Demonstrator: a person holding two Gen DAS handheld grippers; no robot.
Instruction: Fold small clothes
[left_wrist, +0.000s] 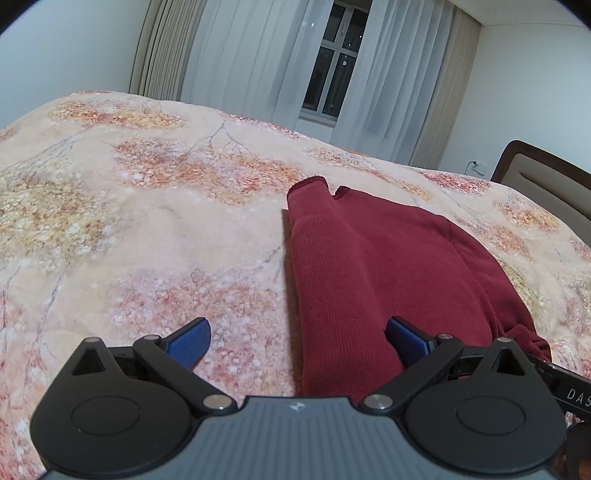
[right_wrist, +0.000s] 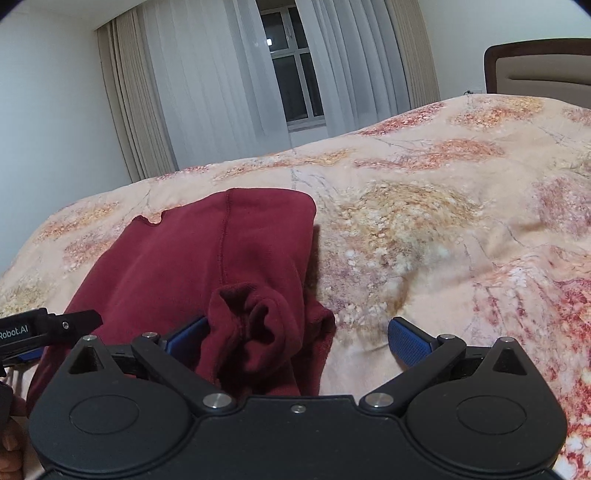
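A dark red garment (left_wrist: 369, 266) lies partly folded on the floral bedspread (left_wrist: 129, 229). My left gripper (left_wrist: 299, 339) is open and empty, its blue pads (left_wrist: 190, 341) astride the garment's near left edge, just above it. In the right wrist view the garment (right_wrist: 192, 258) lies ahead to the left, with a bunched cuff (right_wrist: 258, 332) at its near right corner. My right gripper (right_wrist: 299, 339) is open, its left pad behind the bunched cuff and its right pad (right_wrist: 408, 341) over bare bedspread (right_wrist: 443, 240). The left gripper's body (right_wrist: 44, 328) shows at the left edge.
A brown padded headboard (left_wrist: 546, 184) stands at the right, also in the right wrist view (right_wrist: 539, 70). White curtains (left_wrist: 258, 55) and a dark window (left_wrist: 336, 62) are beyond the bed's far edge. Bedspread extends left of the garment.
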